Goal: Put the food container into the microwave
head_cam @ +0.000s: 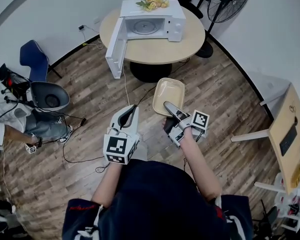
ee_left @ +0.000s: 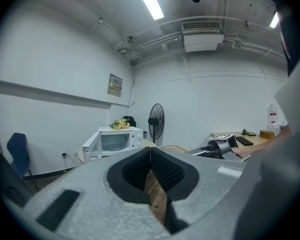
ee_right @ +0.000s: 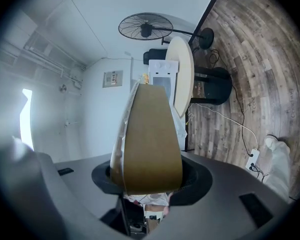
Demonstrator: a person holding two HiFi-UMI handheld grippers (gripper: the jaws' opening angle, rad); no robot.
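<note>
Much of the head view is wood-plank floor, and at its far end stands a round bench against the white walls. A white microwave sits on that bench with its door swung wide to the left and the turntable showing inside. A black standing fan is just to the right of the bench. The beige food container hangs in the air over the floor, well short of the bench, with its open side up. The right gripper has its jaws clamped on the container's near rim, one jaw lying inside the tray. The left gripper, just beside it, holds nothing; its own view shows the black pads pressed together at the tips. Yellow flowers lie on top of the microwave.
</note>
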